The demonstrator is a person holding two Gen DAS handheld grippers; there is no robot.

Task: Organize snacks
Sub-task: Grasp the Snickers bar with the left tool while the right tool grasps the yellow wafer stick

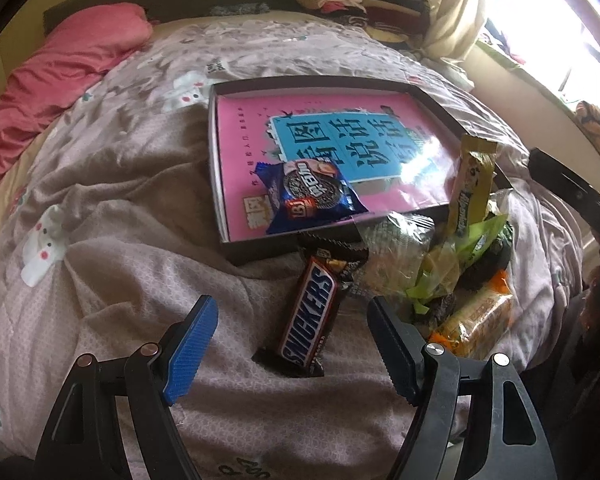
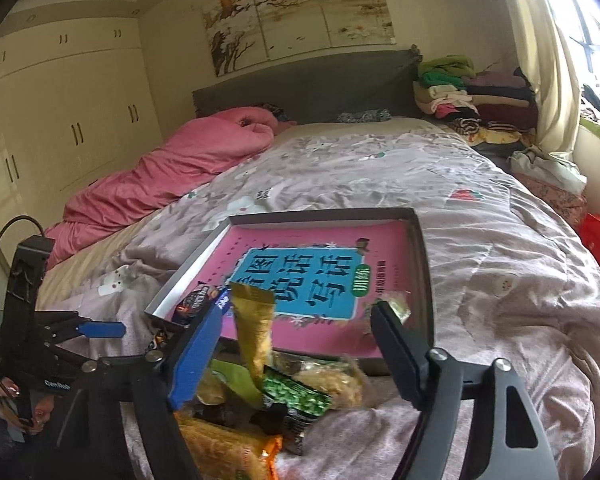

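Observation:
A shallow dark tray (image 1: 216,128) with a pink and blue book cover inside lies on the bed; it also shows in the right wrist view (image 2: 424,280). A blue Oreo pack (image 1: 312,196) lies in its near corner. A Snickers bar (image 1: 310,316) lies on the quilt between the fingers of my open, empty left gripper (image 1: 292,312). A heap of snack packs (image 1: 452,276) lies to its right. My right gripper (image 2: 296,320) is open above that heap (image 2: 260,404), with an upright yellow-green pack (image 2: 254,332) between its fingers.
The pale patterned quilt (image 1: 120,216) covers the bed, with a pink blanket (image 2: 172,176) at the far left. Folded clothes (image 2: 468,96) are stacked by the headboard. A curtain and window stand at the right. The left gripper (image 2: 100,330) shows at the left of the right wrist view.

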